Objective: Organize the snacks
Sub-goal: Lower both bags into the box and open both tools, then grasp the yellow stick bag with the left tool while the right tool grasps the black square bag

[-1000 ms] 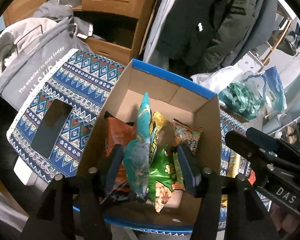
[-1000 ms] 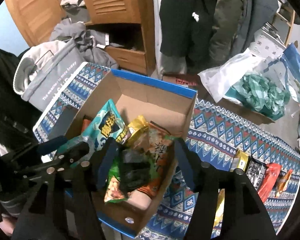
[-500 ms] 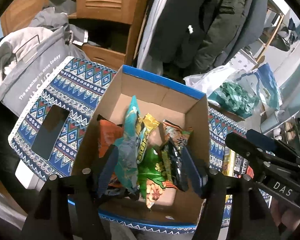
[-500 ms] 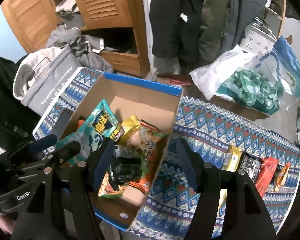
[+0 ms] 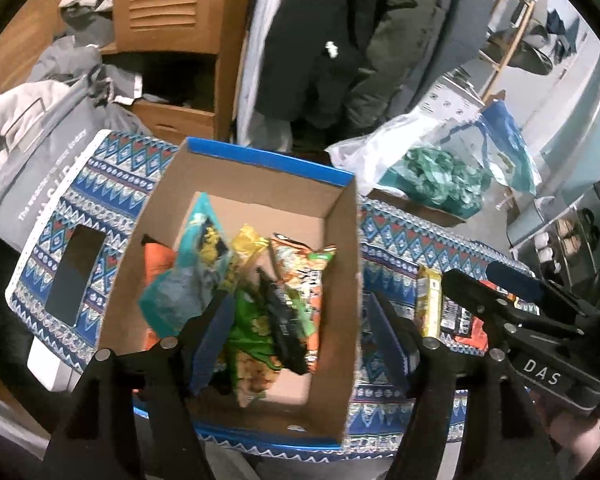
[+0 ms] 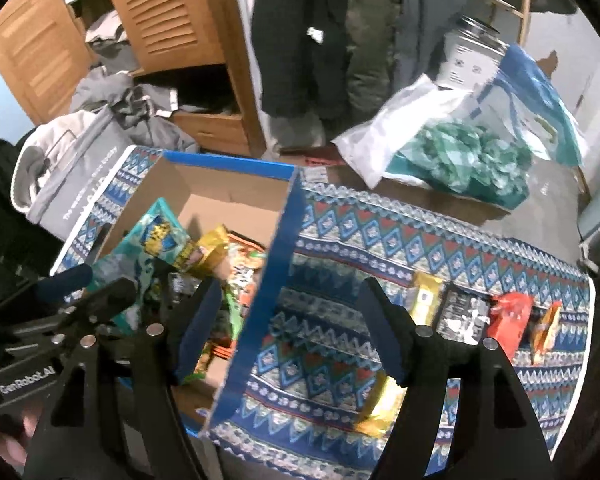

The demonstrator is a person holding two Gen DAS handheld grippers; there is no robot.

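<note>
Both grippers were held over the table with nothing gripped: the left gripper [image 5: 296,340] was parked about half open above the cardboard box [image 5: 260,168], its jaws straddling the box's right wall, and the right gripper [image 6: 288,328] was caught mid-opening over the patterned cloth [image 6: 380,240], empty too. Several snack bags [image 5: 288,300] were already stood up in the box, while a row of loose packets [image 6: 464,312] was left on the cloth to the right. Those packets would probably be handled as light, crinkly, a bit slippery and easily crushed, so a pinch on a sealed edge seemed best.
</note>
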